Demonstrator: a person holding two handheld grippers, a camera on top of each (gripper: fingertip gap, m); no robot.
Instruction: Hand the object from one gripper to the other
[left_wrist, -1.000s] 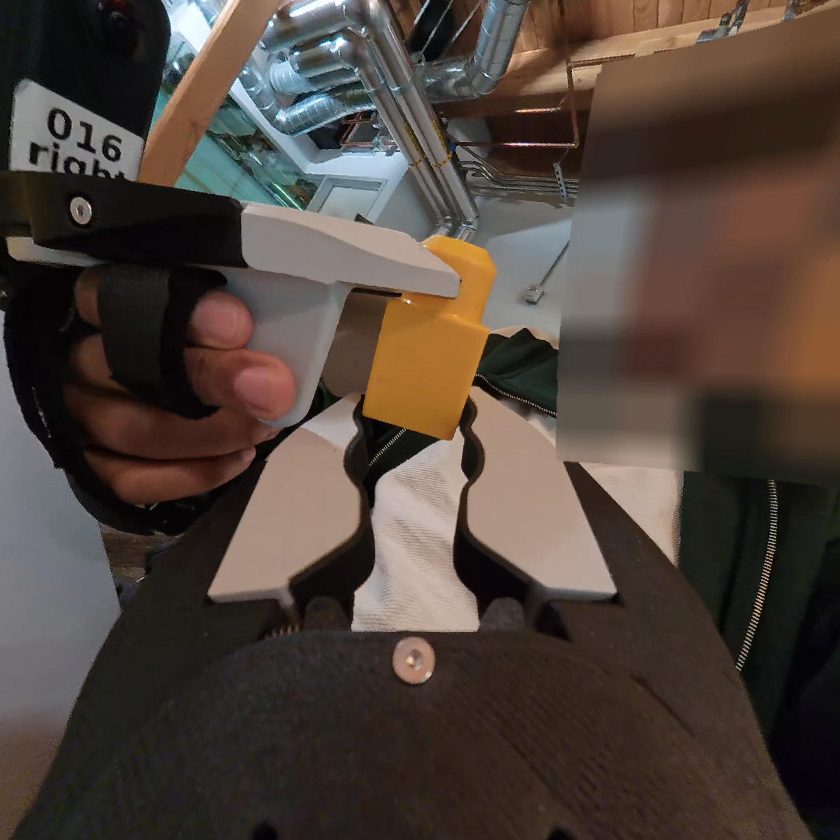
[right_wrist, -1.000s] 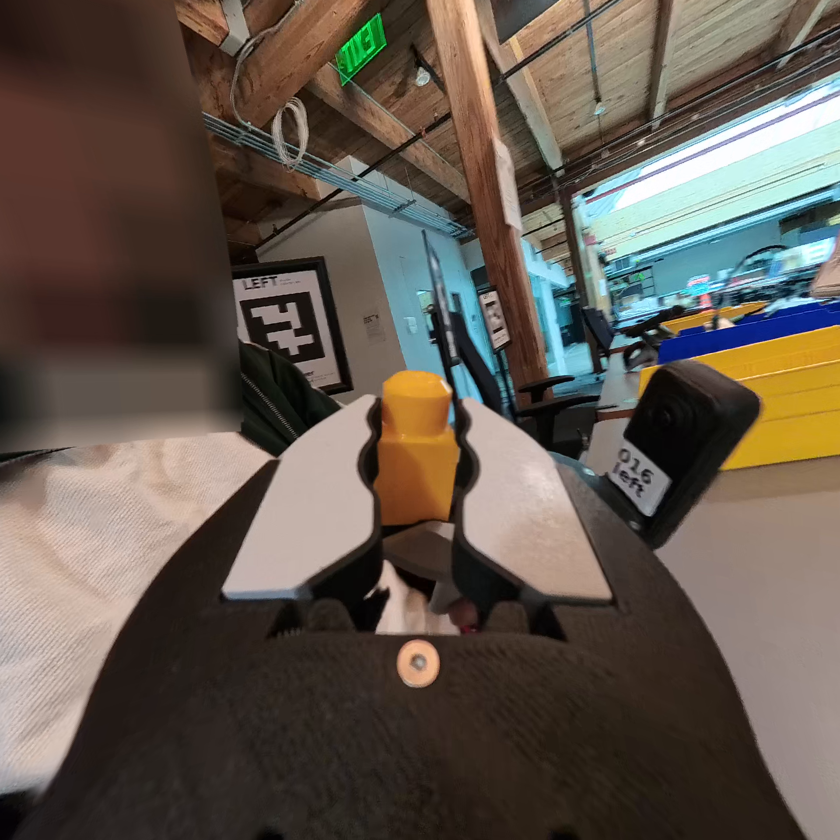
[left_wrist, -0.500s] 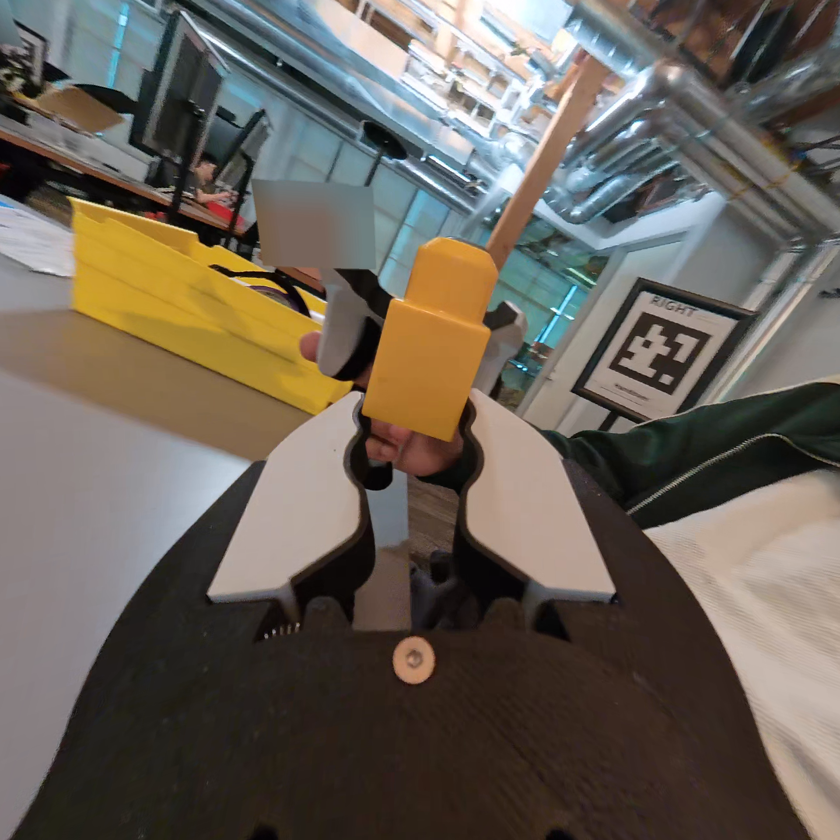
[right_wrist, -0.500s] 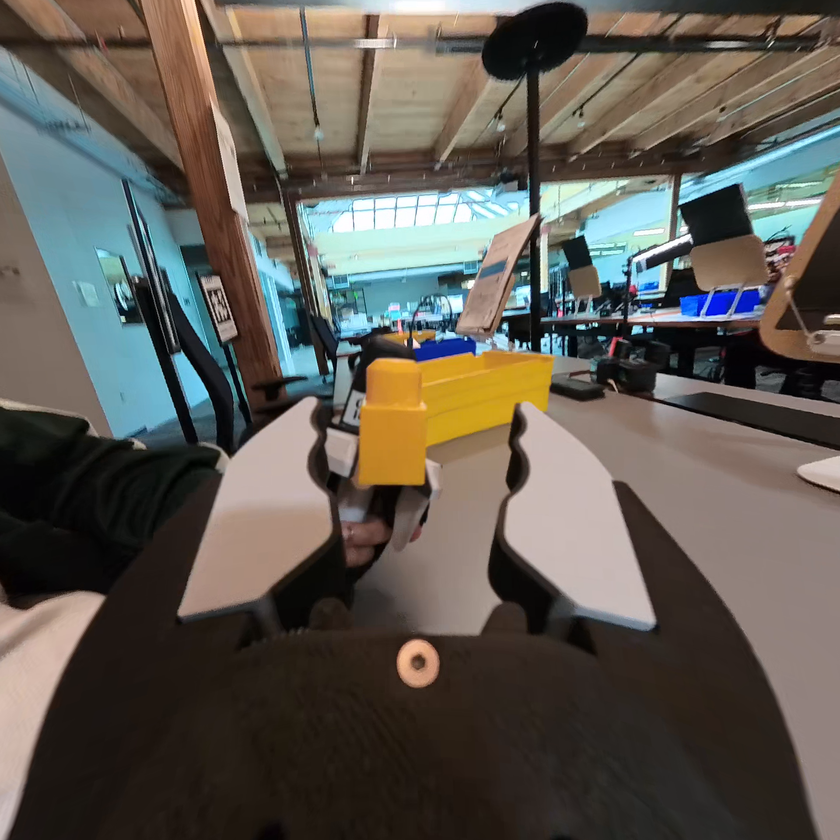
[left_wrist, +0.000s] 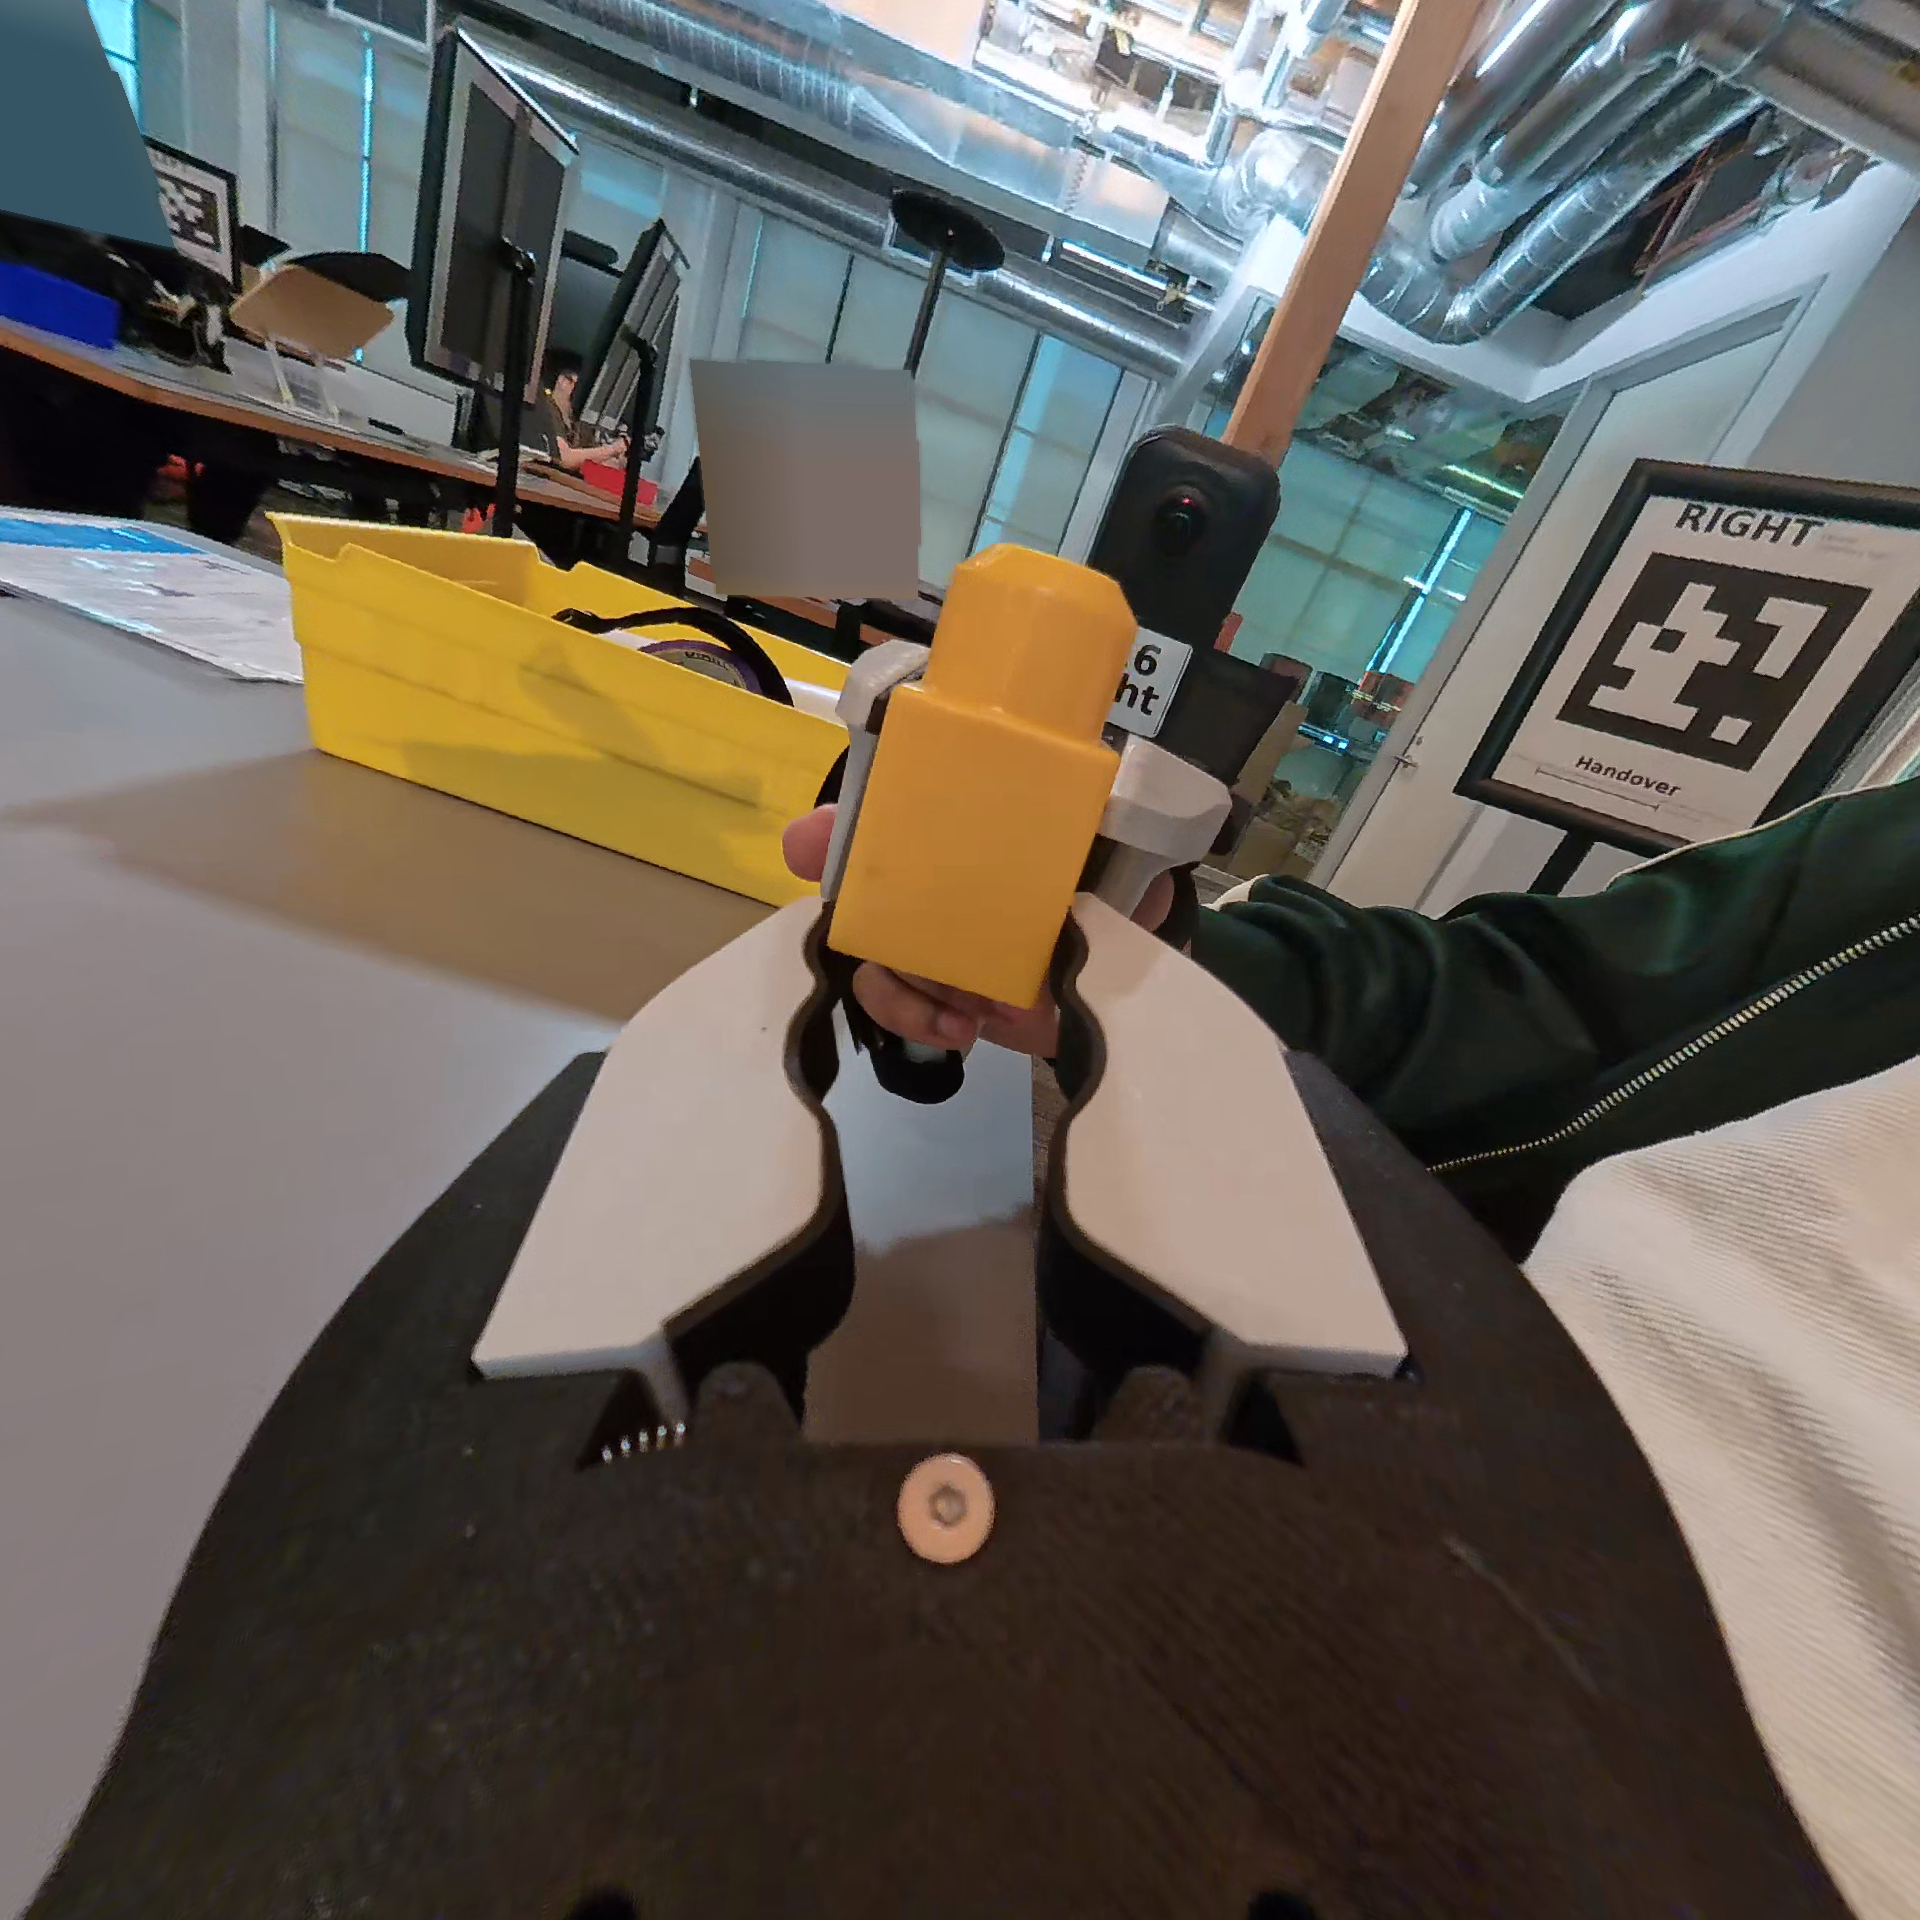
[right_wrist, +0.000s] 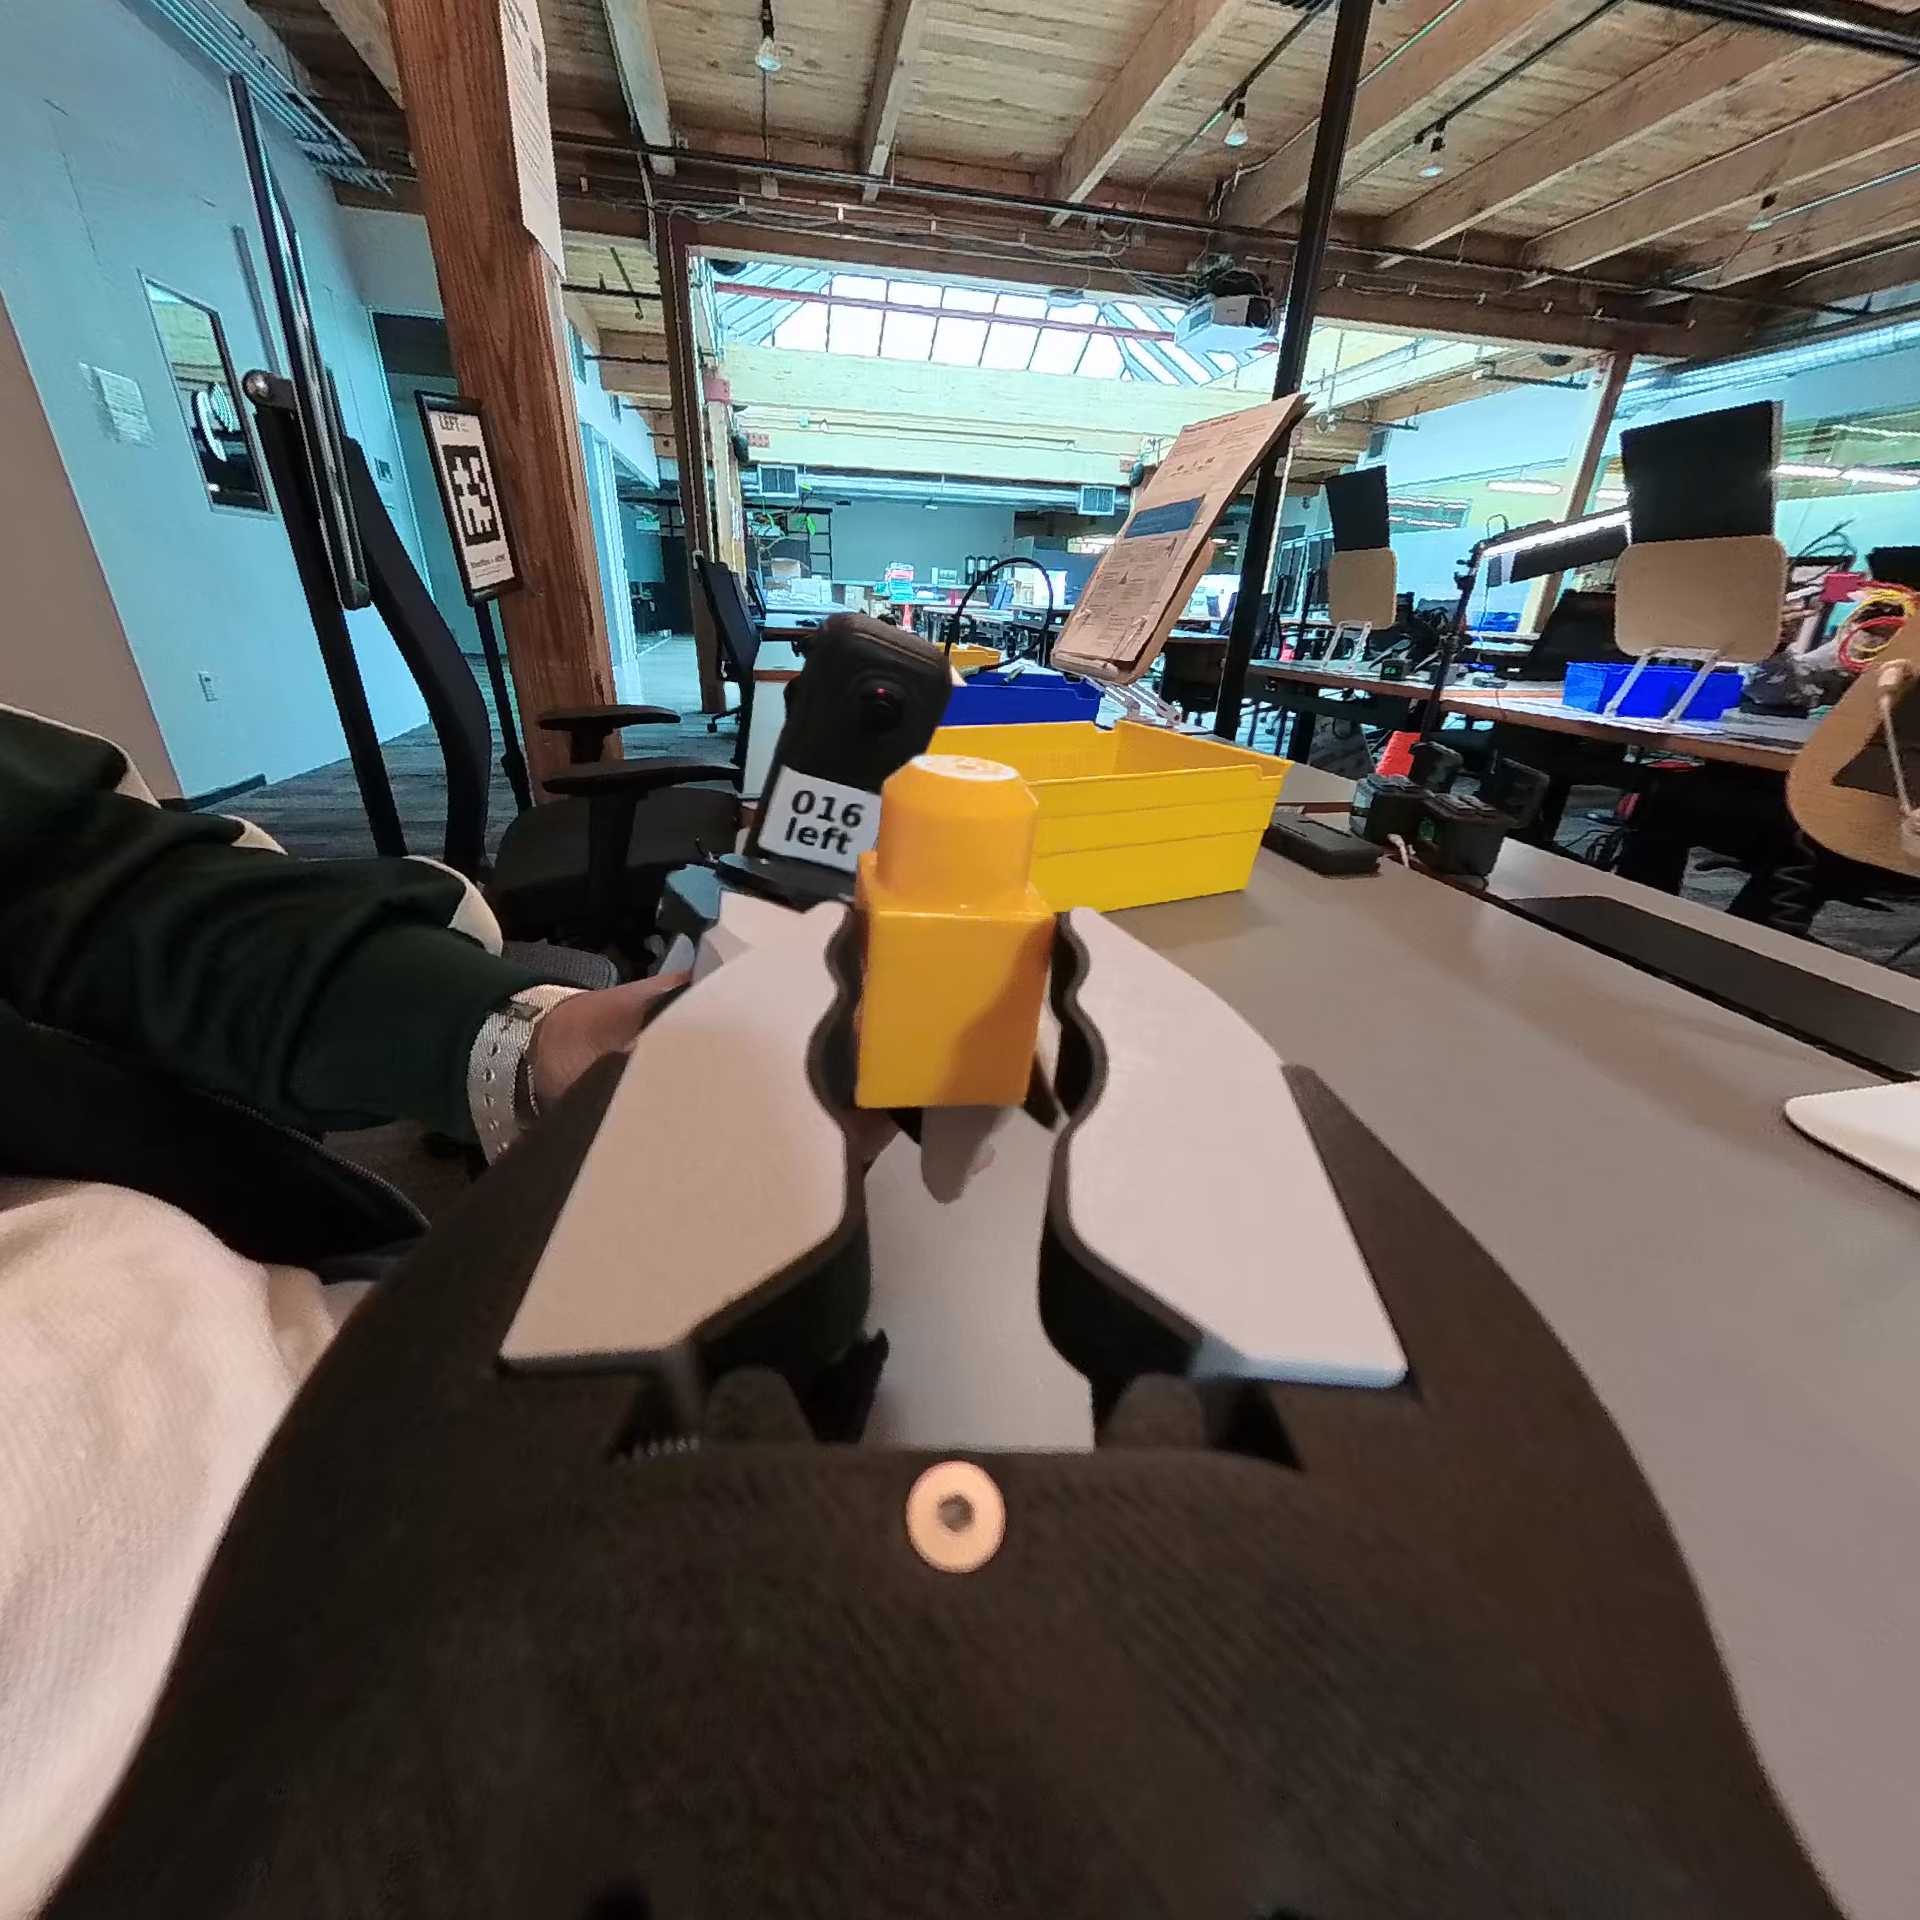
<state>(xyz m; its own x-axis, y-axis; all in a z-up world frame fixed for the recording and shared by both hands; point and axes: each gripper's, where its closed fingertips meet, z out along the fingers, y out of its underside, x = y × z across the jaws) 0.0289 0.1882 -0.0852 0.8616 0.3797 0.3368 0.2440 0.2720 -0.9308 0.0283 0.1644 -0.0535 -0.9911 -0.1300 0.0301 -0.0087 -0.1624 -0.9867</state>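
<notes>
Grey table (left_wrist: 260, 1039) runs out under both of my tools, with an open workshop of desks and monitors behind it and a yellow bin (left_wrist: 499, 665) standing well off to the side. The yellow block (left_wrist: 966, 831) is up in the air above that table, upright with its stud on top, and it sits between both pairs of fingers at once.

My left fingers (left_wrist: 727, 1122) pinch its lower edge with only their tips. My right fingers (right_wrist: 1174, 1143) are drawn in against its two side walls, higher up the body, and look pressed on it from the opposite direction.

I judge this to be the middle of the handover, and the risk lies in who lets go and when.

- If the left pair opens before the right pair grips firmly, the smooth plastic could slide down and drop onto the table.
- The left hold is shallow, at the tips, so a small twist from either hand could lever the block out.
- If both pairs pull apart while clamped, the block may jerk, tilt, or snap free of the weaker hold.
- Finger tips crowd close around it, so a careless withdrawal could knock it.
</notes>
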